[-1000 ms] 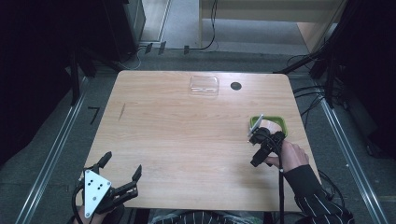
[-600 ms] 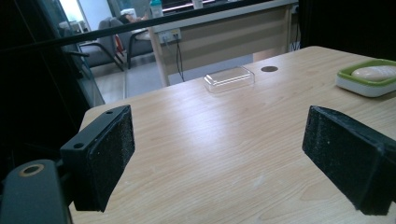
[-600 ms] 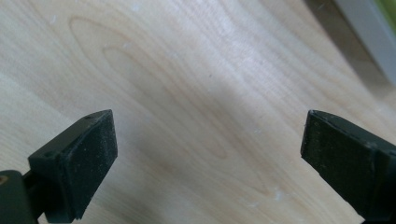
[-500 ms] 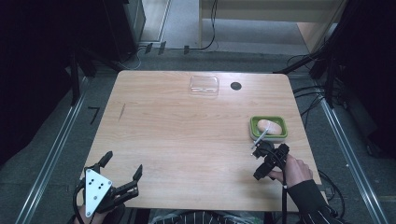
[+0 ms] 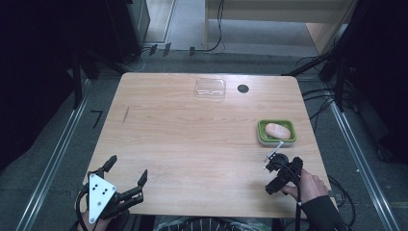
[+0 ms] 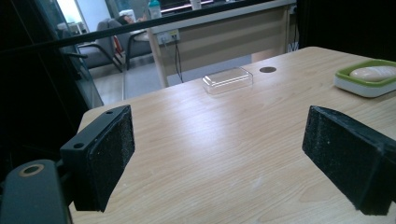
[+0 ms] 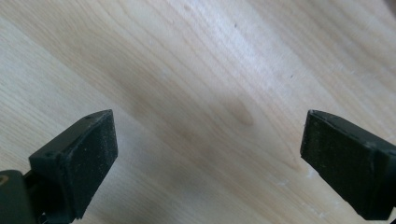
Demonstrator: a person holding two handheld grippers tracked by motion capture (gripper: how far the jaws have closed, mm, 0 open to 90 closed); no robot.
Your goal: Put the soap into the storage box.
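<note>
A green soap dish holding a pale oval soap sits at the table's right side. My right gripper hovers just in front of it, near the front right corner, pointing down at bare wood. Its jaws stand wide open with nothing between them. My left gripper rests at the front left edge, open and empty. It looks across the table toward the dish and soap.
A clear plastic lid lies at the table's far edge beside a small black round hole; the left gripper view has both, the lid and the hole. Cables run along the floor to the right.
My right gripper has drawn back from the soap dish toward the front edge of the table, jaws still open. The left gripper has stayed put.
</note>
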